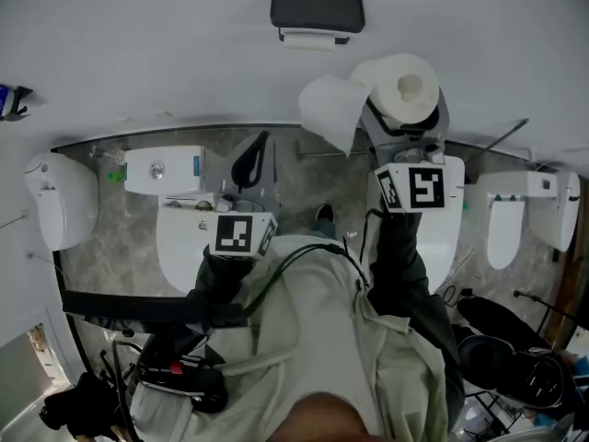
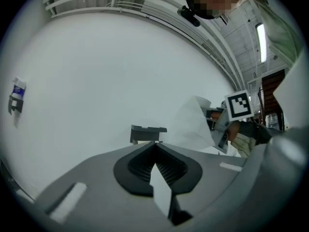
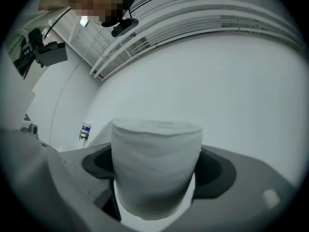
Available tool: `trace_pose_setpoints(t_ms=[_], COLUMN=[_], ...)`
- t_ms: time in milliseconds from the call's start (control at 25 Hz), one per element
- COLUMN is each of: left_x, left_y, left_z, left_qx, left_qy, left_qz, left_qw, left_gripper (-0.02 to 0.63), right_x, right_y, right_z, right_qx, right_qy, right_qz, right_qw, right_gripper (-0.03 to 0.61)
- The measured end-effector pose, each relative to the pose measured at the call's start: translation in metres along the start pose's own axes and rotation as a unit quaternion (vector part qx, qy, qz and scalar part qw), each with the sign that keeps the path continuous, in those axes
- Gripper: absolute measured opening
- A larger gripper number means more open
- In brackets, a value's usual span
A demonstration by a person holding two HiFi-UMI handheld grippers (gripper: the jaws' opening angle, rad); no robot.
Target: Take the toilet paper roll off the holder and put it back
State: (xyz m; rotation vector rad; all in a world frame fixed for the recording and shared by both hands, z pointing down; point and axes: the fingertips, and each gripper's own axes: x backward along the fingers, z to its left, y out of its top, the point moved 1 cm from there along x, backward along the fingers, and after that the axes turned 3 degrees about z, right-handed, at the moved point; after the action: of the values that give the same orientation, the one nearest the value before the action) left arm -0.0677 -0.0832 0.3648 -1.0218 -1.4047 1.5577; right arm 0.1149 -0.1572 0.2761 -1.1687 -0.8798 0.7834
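A white bathroom wall (image 1: 166, 53) meets a grey marbled floor (image 1: 120, 238). Nearest the person, the left tongs (image 2: 155, 146) are closed with nothing between them. Beyond, the right tongs (image 1: 407, 122) grip the toilet paper roll (image 1: 405, 86), a loose sheet (image 1: 329, 109) trailing to its left, apart from the dark holder (image 1: 317, 12) mounted farther off on the wall.

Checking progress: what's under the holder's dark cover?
Only a pale bar shows under the holder; the cover hides anything deeper. The roll is in the right claw.
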Motion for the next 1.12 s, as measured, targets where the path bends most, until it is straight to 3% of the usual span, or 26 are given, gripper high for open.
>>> trace_pose_setpoints(t_ms=[240, 480, 840, 1000, 1120], left_x=[0.02, 0.022, 0.032, 0.03, 0.028], left_y=[0.006, -0.001, 0.004, 0.004, 0.004], left_z=[0.014, 0.012, 0.032, 0.038, 0.039], left_qx=[-0.002, -0.003, -0.004, -0.004, -0.003], left_qy=[0.013, 0.024, 0.041, 0.051, 0.054], left_qz=[-0.006, -0.003, -0.002, 0.0, 0.001], left_qw=[0.9999, 0.9997, 0.9991, 0.9987, 0.9985], left_gripper=[0.006, 0.006, 0.008, 0.006, 0.006], right_x=[-0.076, -0.139, -0.201, -0.203, -0.199], right_y=[0.024, 0.006, -0.024, -0.042, -0.063], right_z=[-0.015, -0.03, -0.011, -0.019, -0.025], right_qx=[0.007, 0.009, 0.039, 0.004, -0.032], right_qy=[-0.004, -0.005, 0.009, 0.005, -0.001], right_qz=[-0.019, 0.0, 0.05, 0.054, 0.094], right_qw=[1.0, 1.0, 0.998, 0.999, 0.995], right_gripper=[0.465, 0.465, 0.465, 0.465, 0.465])
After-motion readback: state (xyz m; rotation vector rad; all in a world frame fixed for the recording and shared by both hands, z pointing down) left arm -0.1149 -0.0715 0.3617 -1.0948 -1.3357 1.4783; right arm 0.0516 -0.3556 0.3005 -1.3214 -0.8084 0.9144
